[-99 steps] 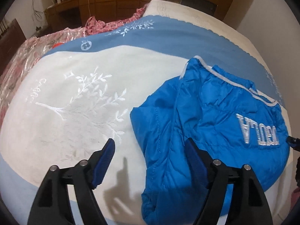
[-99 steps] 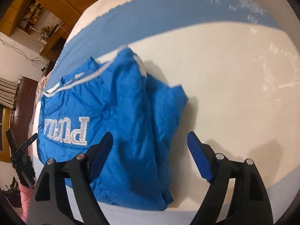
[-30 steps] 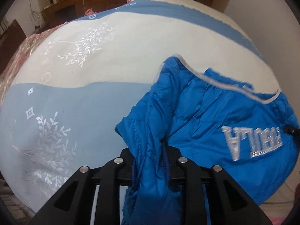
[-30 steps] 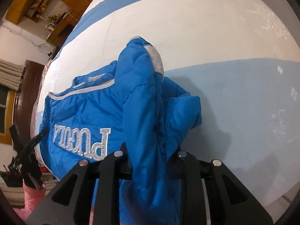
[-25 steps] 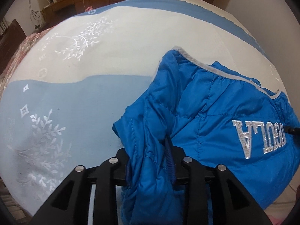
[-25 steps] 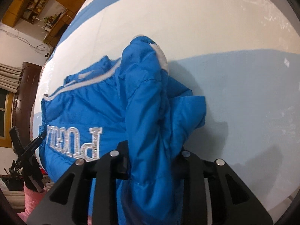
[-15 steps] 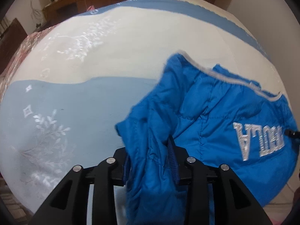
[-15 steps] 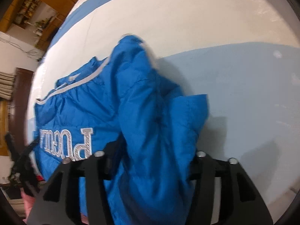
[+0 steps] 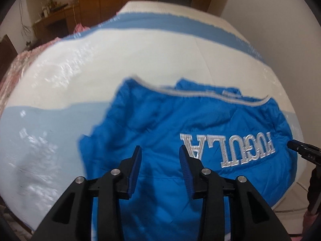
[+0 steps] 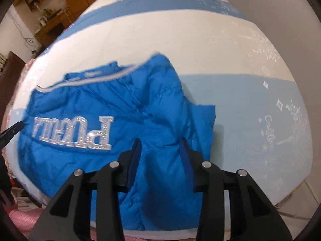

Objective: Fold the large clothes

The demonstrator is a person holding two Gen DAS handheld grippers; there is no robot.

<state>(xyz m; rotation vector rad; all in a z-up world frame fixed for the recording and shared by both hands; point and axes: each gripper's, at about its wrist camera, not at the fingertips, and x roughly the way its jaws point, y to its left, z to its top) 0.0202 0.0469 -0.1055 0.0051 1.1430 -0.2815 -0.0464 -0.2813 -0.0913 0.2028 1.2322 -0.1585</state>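
A bright blue padded jacket (image 9: 200, 120) with silver lettering (image 9: 226, 150) lies folded on the white and blue bed cover (image 9: 100, 70). My left gripper (image 9: 159, 148) hovers just above the jacket's near left part, open, with nothing pinched between its blue pads. In the right wrist view the same jacket (image 10: 100, 104) spreads out to the left, with a folded sleeve edge at the right. My right gripper (image 10: 159, 140) hangs over the jacket's near right part. Its jaws are closing, the pads press on no cloth, and the jacket lies below them.
A black stand-like object (image 9: 301, 152) pokes in at the bed's near corner, beside the jacket; it also shows in the right wrist view (image 10: 12, 129). Pink cloth (image 10: 20, 221) lies below the bed edge. Wooden furniture (image 9: 100, 0) and a white wall (image 9: 270, 20) stand beyond the bed.
Both grippers were shut on bunched jacket cloth; now both have let go and lifted. The jacket has dropped flat onto the bed cover.
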